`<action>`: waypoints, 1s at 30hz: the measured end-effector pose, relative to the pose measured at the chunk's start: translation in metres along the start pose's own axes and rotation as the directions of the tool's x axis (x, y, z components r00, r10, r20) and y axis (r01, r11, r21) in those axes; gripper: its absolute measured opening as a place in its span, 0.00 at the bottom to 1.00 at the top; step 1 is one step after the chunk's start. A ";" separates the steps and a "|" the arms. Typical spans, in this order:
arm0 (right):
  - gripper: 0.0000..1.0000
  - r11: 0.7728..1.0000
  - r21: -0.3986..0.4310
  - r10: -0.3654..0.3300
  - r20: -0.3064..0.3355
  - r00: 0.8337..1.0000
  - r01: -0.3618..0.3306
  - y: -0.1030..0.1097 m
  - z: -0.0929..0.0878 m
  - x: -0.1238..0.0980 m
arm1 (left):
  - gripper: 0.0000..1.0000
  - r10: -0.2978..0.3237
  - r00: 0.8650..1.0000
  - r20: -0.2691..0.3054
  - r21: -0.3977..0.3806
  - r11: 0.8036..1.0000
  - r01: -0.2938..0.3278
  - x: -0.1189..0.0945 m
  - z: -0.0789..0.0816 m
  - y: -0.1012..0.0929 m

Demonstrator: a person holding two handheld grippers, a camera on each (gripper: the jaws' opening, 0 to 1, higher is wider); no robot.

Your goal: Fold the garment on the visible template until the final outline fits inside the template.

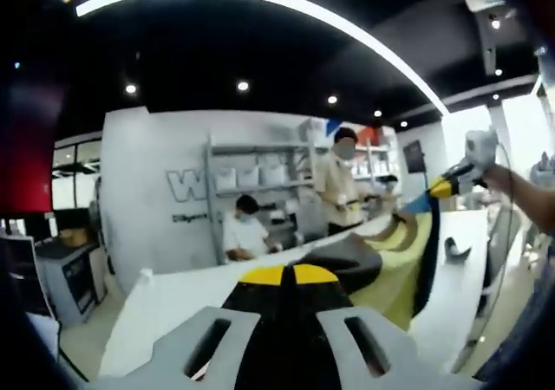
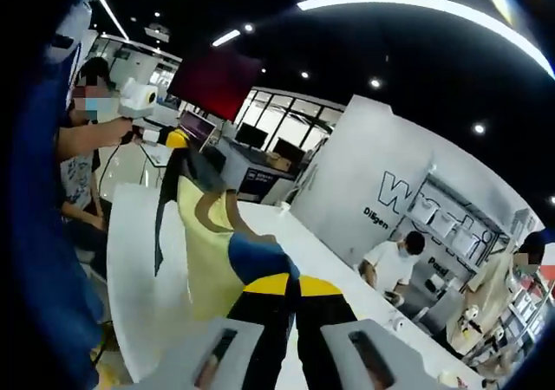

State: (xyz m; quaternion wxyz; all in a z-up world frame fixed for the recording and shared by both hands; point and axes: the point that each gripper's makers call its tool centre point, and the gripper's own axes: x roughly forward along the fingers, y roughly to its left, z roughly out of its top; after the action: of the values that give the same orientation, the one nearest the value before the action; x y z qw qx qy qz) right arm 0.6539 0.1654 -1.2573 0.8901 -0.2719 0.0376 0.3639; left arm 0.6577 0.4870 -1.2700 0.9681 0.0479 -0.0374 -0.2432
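Note:
A garment (image 1: 395,264) in yellow, navy and brown hangs stretched above the white table (image 1: 173,308) between the two grippers. In the left gripper view my left gripper (image 1: 287,275) is shut on a dark end of the cloth, its yellow tips pressed together. The right gripper (image 1: 453,185), in a person's hand, pinches the far end at the upper right. In the right gripper view my right gripper (image 2: 290,286) is shut on a blue part of the garment (image 2: 208,264). The cloth runs up to the left gripper (image 2: 172,137). The table (image 2: 130,269) lies below.
A small dark curved object (image 1: 456,251) lies on the table near its right edge. Across the table one person sits (image 1: 245,231) and another stands (image 1: 340,186) before white shelves (image 1: 251,178). The person holding the grippers (image 2: 82,143) stands at the table's near side.

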 end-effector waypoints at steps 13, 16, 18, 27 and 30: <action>0.00 0.947 0.290 0.219 -0.265 0.939 -0.139 0.000 -0.143 0.107 | 0.03 -0.116 0.963 -0.243 -0.124 0.988 0.088 0.046 -0.142 0.008; 0.00 0.943 0.302 0.232 -0.292 0.928 -0.141 -0.001 -0.185 0.148 | 0.03 -0.089 0.958 -0.274 -0.107 0.992 0.061 0.059 -0.167 0.017; 0.00 0.930 0.339 0.258 -0.323 0.911 -0.144 0.003 -0.213 0.172 | 0.03 -0.045 0.949 -0.312 -0.068 0.997 0.025 0.081 -0.197 0.031; 0.00 0.910 0.407 0.238 -0.360 0.902 -0.077 -0.006 -0.275 0.233 | 0.03 0.003 0.908 -0.418 -0.075 0.996 -0.038 0.139 -0.277 0.069; 0.00 0.911 0.407 0.234 -0.377 0.896 -0.067 -0.012 -0.287 0.247 | 0.03 0.013 0.897 -0.441 -0.116 0.991 -0.071 0.147 -0.293 0.080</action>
State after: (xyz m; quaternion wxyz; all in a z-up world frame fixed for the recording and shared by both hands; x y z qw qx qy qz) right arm 0.8805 0.1670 -1.5608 0.8654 -0.1599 0.3187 0.3520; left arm 0.8526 0.5090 -1.5444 0.9576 0.0379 0.1967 -0.2072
